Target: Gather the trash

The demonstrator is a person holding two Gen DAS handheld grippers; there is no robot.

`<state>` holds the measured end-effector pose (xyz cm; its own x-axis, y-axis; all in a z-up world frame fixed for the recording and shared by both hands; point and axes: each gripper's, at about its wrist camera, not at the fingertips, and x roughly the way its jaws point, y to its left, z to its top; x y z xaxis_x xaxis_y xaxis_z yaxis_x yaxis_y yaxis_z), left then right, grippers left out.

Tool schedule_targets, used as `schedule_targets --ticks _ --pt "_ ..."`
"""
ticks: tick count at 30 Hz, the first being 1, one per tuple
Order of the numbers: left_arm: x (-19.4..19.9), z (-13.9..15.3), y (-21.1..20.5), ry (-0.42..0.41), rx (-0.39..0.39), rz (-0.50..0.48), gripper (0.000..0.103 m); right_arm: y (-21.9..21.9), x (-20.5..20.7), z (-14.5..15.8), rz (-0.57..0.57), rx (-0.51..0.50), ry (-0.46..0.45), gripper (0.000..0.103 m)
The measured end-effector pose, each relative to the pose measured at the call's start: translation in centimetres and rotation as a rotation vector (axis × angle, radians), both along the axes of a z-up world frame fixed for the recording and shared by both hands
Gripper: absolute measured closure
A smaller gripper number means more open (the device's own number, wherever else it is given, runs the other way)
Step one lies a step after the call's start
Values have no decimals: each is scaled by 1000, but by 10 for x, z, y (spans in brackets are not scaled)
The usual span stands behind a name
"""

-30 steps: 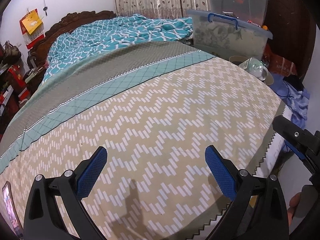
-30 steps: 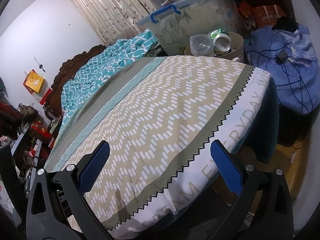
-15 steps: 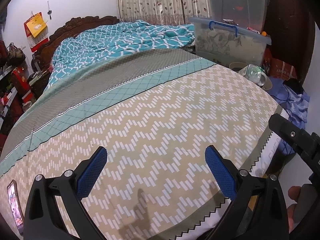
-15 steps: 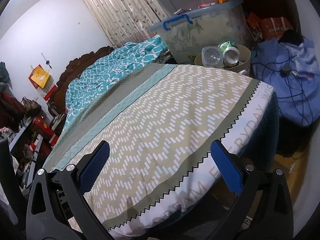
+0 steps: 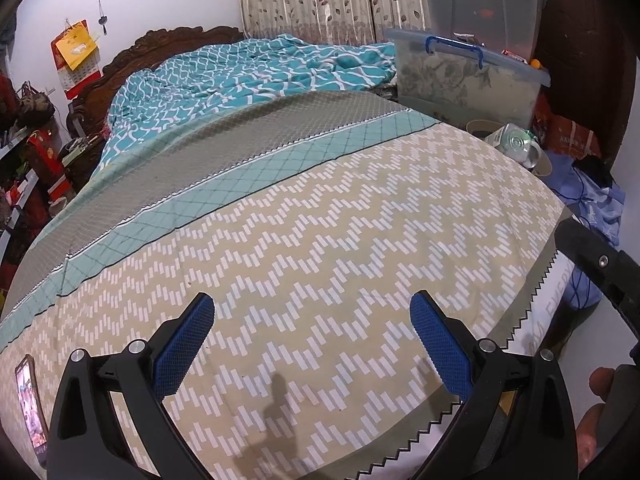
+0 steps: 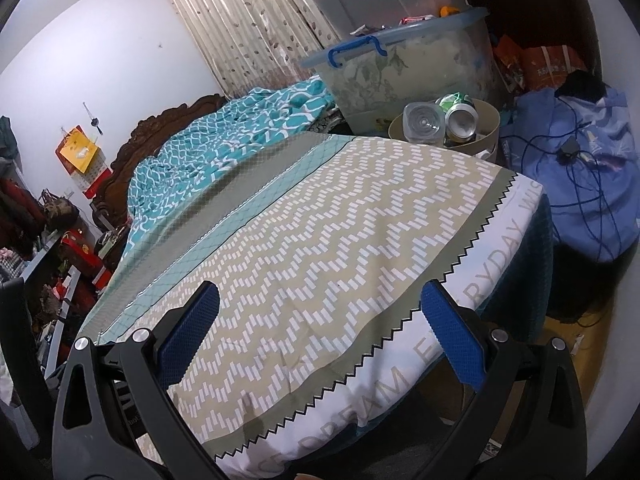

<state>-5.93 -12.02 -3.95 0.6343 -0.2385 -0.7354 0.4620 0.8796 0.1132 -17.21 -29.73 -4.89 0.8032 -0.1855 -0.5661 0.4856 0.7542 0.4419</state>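
A tan round bin [image 6: 486, 118] stands past the far right corner of the bed. It holds a clear plastic bottle [image 6: 423, 122], a metal can [image 6: 462, 120] and a green wrapper [image 6: 452, 100]. The bin also shows in the left wrist view [image 5: 482, 126], with the bottle [image 5: 514, 142] in it. My left gripper [image 5: 312, 312] is open and empty above the zigzag bedspread [image 5: 320, 248]. My right gripper [image 6: 320, 300] is open and empty above the bed's foot edge [image 6: 400, 364]. Part of the right gripper's black frame [image 5: 600, 264] shows in the left wrist view.
A phone [image 5: 30, 404] lies on the bed at the left edge. A teal quilt [image 5: 240, 76] is heaped at the headboard. A lidded storage tub [image 6: 400, 68] stands behind the bin. A blue bag with cables [image 6: 580, 184] sits right of the bed.
Both grippers have drawn back and risen a little from the bed. The bin now sits farther off in both views. Both jaws stay open.
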Motion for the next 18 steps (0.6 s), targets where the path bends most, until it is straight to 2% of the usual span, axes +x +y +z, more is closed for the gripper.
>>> schedule_targets --ticks 18 --pt "11 -16 -4 35 16 -23 9 2 7 -7 -11 -17 37 3"
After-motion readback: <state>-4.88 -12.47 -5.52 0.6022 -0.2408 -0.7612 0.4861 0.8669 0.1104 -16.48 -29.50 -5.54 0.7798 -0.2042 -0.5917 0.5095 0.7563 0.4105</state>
